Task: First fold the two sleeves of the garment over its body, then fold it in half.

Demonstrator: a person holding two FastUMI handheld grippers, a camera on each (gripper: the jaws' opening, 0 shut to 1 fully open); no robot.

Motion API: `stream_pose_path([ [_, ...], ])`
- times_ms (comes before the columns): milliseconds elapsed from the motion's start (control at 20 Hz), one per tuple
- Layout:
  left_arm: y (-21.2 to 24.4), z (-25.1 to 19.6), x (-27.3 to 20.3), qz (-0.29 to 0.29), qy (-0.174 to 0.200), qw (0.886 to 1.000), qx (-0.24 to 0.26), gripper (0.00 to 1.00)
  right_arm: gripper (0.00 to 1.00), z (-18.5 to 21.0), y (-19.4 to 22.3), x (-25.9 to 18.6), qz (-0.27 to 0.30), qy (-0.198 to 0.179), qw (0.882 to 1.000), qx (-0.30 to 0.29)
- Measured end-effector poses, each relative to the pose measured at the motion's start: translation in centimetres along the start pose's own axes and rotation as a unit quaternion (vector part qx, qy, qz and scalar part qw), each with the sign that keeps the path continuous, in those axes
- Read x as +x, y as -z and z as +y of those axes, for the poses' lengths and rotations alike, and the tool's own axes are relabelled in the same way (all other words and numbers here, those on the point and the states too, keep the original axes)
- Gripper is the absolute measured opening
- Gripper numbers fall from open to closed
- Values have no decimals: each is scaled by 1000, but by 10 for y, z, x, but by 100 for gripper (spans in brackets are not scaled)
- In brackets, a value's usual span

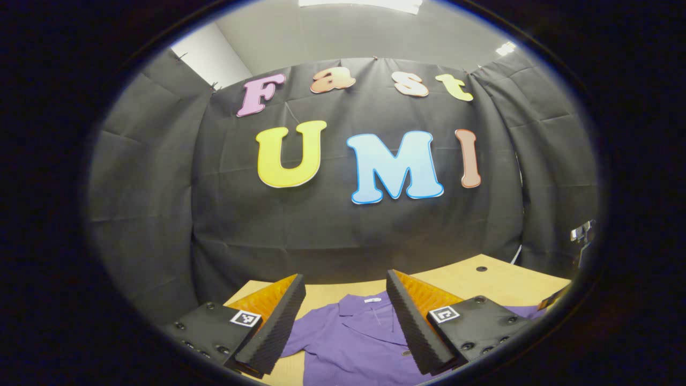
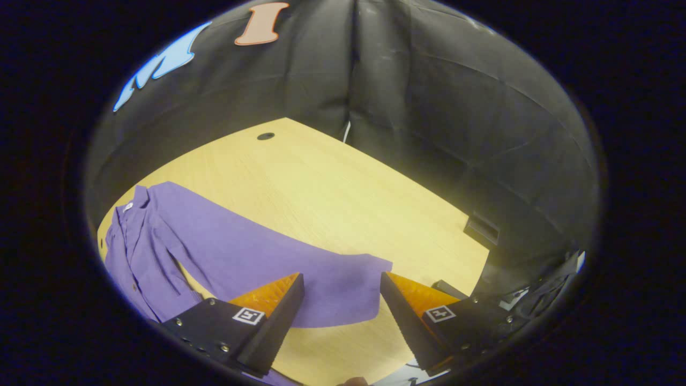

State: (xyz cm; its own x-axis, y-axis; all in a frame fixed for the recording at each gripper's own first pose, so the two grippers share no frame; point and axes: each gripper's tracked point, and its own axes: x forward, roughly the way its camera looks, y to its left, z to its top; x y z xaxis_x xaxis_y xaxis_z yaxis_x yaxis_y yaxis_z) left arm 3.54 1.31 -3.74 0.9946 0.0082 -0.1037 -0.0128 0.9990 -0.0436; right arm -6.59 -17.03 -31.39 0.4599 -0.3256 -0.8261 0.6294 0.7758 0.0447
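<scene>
Right gripper view: open claw (image 2: 342, 300) above purple sleeve (image 2: 300, 262).

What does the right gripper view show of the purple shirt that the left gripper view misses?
Right gripper view: a long sleeve stretched flat across the table, its cuff between the open right tongs.

Left gripper view: the collar with its white tag, seen between the open left tongs.

Both: the purple shirt lying unfolded on the wooden table.

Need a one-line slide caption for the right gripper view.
Open right gripper hovers above the spread sleeve of a purple shirt on a wooden table.
</scene>
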Motion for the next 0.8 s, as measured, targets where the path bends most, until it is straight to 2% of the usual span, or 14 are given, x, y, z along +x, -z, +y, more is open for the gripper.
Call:
stream_pose_path([
  [350,7,7,-11,11,-13,1000,-8,100,93,-12,16,27,49,10,998,43],
  [650,7,10,-16,6,-18,1000,-6,100,94,-5,23,35,65,-15,996,55],
  [700,8,11,-17,6,-18,1000,-8,100,81,-2,22,35,65,-20,996,55],
  [800,8,13,-17,6,-19,1000,-9,100,67,1,22,34,67,-23,997,40],
])
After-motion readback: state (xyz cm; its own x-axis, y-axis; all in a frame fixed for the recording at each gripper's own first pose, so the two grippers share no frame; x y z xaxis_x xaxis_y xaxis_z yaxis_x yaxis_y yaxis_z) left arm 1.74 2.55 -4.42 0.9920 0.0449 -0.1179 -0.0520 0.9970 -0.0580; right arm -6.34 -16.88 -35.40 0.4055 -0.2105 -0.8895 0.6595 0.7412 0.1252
